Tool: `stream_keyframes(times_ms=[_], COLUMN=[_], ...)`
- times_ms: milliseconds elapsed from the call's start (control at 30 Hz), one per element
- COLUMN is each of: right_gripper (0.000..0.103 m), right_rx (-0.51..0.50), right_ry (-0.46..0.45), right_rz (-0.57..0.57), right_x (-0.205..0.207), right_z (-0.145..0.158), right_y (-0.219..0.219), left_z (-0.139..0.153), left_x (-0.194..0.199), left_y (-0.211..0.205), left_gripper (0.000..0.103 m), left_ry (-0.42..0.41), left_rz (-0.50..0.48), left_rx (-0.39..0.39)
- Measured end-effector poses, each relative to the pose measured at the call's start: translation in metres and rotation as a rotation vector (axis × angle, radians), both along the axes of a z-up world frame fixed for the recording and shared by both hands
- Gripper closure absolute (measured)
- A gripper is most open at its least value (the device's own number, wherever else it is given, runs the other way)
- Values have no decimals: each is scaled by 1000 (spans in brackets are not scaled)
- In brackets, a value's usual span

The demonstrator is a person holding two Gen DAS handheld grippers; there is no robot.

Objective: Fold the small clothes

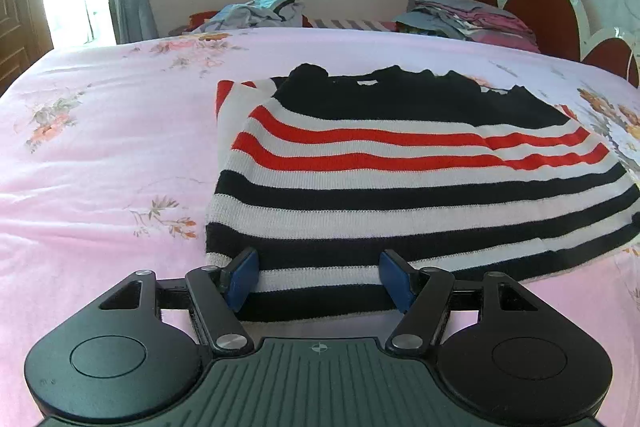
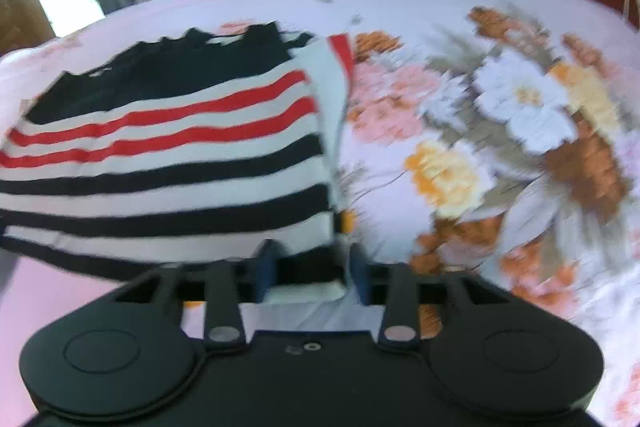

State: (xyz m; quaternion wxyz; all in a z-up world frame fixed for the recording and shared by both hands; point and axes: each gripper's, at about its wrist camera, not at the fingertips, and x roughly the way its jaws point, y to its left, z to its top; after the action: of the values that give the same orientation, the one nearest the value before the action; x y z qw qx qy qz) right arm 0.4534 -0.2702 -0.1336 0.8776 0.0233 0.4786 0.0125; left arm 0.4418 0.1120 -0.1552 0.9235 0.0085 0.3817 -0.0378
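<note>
lying flat on the pink floral bedspread [image 1: 100, 155] is the sweater [image 1: 400, 195], a striped knit with both sleeves folded in so its sides are running straight. nearest the cameras its hem is showing dark navy bands alternating with white; further up two red stripes are crossing the white, and beyond them the top is solid dark with a scalloped edge. the left gripper [image 1: 320, 277] is hovering over the near hem, its blue pads standing wide apart with the bottom bands showing between them, and it is not gripping anything. the right gripper [image 2: 310, 267] is sitting at the sweater's near right corner in a blurred view, jaws partly closed; whether the pads are pinching the cloth i cannot tell. farther off, piles of clothes [image 1: 260, 11] are lying beside the headboard [image 1: 548, 11].
</note>
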Motion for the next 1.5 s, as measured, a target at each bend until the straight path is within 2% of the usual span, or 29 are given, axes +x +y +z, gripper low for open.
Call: stream_keyframes(times_ms=[100, 200, 267, 333, 400, 467, 500, 567, 633, 667, 767, 1133, 1167, 1200, 1267, 1333, 1433, 1467, 1500], right_gripper=[85, 85, 84, 76, 77, 80, 79, 83, 82, 78, 79, 76, 76, 76, 76, 72, 52, 49, 54], right_rx=[-33, 8, -9, -81, -100, -100, -108, -109, -152, -151, -103, -134, -137, -138, -123, -104, -88, -83, -74], right_ry=[-13, -15, -3, -67, -121, -164, -167, -111, -58, -62, -46, -24, -18, -11, -42, -97, -153, -165, -167], right_rz=[-5, -44, -56, -65, -37, -9, 1, 12, 1, 2, -19, -6, -4, -6, -24, -27, -9, -2, 3], right_x=[-18, -21, -16, -21, -28, -31, -31, -24, -21, -22, -18, -18, -18, -18, -25, -40, -62, -68, -71], right_z=[-4, -5, 1, 15, 25, 28, 26, 13, -4, -6, -7, -7, -6, -4, 8, 22, 36, 39, 40], right_y=[-3, -7, -5, 0, 9, 16, 20, 22, 20, 18, 10, 16, 17, 17, 16, 14, 14, 15, 16], left_z=[-3, -5, 0, 8, 10, 4, 1, -2, -2, -2, -4, -5, -5, -6, -4, 2, 7, 7, 4], left_x=[-4, -6, -4, -8, -9, -6, -6, -5, -4, -4, -3, 1, 2, 4, 3, -9, -32, -38, -43], left_y=[2, 2, 1, 1, 3, 6, 6, 7, 7, 7, 8, 9, 9, 11, 23, 36, 50, 53, 57], left_gripper=[37, 37, 37, 36, 36, 36, 36, 36, 36, 36, 35, 31, 25, 13, 12, 12, 12, 16, 25], left_ry=[-2, -12, -9, -37, -50, -26, -20, -16, -14, -12, -10, 10, 20, 38, 68, 44, 14, 11, 15], left_rz=[1, -5, -3, 8, 21, 30, 30, 33, 35, 35, 35, 39, 50, 70, 128, 177, 205, 211, 219], left_rx=[19, 27, 32, 54, 67, 56, 59, 64, 66, 67, 66, 64, 68, 78, 19, -35, -152, -219, -297])
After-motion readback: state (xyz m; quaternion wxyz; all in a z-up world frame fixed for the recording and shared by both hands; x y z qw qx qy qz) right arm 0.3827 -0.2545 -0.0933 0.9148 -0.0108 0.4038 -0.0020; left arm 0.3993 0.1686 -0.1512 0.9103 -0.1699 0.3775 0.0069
